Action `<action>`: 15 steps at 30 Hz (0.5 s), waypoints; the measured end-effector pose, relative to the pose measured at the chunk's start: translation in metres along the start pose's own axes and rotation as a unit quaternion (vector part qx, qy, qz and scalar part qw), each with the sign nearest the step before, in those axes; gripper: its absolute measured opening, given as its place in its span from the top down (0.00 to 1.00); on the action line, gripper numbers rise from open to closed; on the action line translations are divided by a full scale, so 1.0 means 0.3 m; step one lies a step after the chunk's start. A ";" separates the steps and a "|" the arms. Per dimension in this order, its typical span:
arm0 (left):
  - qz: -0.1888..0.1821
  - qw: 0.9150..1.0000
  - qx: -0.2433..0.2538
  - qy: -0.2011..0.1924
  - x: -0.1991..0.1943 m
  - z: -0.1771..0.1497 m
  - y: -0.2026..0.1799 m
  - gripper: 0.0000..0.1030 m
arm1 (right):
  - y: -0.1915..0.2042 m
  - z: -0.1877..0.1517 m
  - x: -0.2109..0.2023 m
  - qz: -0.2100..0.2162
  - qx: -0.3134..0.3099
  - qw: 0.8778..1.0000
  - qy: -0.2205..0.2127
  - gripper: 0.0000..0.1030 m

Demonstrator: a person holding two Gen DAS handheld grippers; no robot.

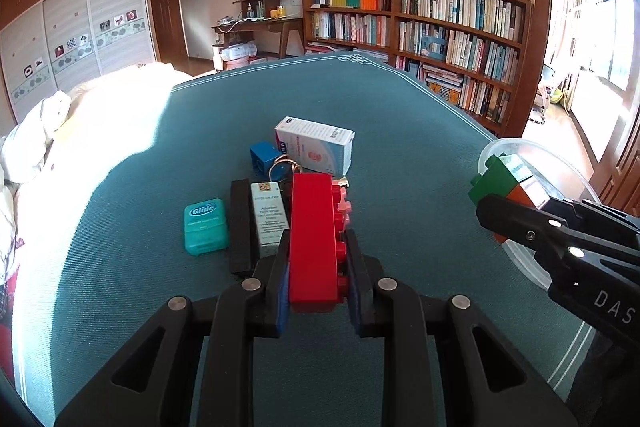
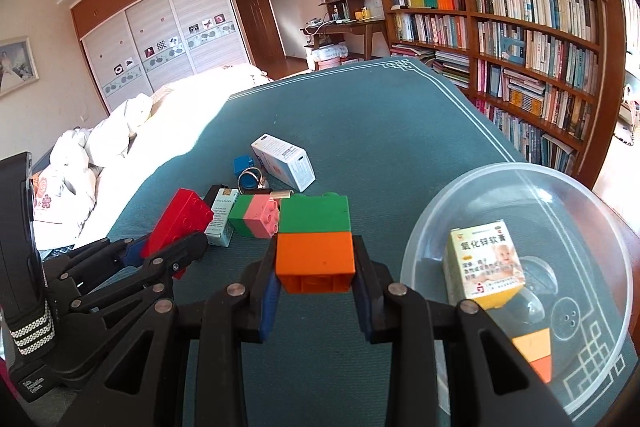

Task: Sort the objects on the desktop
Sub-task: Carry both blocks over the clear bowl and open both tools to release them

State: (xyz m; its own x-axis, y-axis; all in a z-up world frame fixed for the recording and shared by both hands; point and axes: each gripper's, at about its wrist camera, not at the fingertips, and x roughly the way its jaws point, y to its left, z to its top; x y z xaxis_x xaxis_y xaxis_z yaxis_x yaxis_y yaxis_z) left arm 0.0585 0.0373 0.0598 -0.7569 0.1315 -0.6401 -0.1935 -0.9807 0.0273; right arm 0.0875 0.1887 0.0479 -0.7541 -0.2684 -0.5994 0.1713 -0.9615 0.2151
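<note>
Right wrist view: right claw point(image 2: 316, 291) clamping orange-green block stack point(image 2: 315, 241); left claw point(image 1: 317, 281) clamping red brick point(image 1: 314, 239). Clear bowl point(image 2: 440, 211) holding ointment box point(image 2: 484, 263); floss box point(image 1: 205, 225), white carton point(image 1: 316, 147), green-pink block point(image 2: 256, 217) remaining on tabletop point(image 1: 400, 131).

the clear plastic bowl point(image 1: 532, 155) is partly hidden behind the right hand-held gripper point(image 1: 496, 211); the green-and-pink brick point(image 1: 345, 205) peeks from behind the red brick point(image 1: 314, 239); book spines are unreadable.

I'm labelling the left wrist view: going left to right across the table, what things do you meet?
Teal floss box → black bar → silver carton → red brick held in the left gripper → green and orange brick in the right gripper, in front of the clear bowl.
</note>
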 end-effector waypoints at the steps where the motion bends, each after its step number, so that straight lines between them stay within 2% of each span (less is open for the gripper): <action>1: -0.003 1.000 0.004 0.000 -0.001 0.005 -0.018 0.76 | -0.018 0.000 -0.015 -0.002 0.002 1.000 -0.004 0.66; 15: -0.050 0.997 0.056 -0.010 -0.020 0.067 -0.256 0.76 | -0.248 -0.003 -0.184 -0.058 0.061 0.995 -0.046 0.66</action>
State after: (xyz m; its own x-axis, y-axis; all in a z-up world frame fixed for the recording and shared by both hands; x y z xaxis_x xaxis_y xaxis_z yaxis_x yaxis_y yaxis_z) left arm 0.0652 0.1146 0.0769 -0.7424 0.2311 -0.6288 -0.3353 -0.9408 0.0502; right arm 0.1170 0.2751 0.0643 -0.8202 -0.1444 -0.5536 0.0059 -0.9697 0.2441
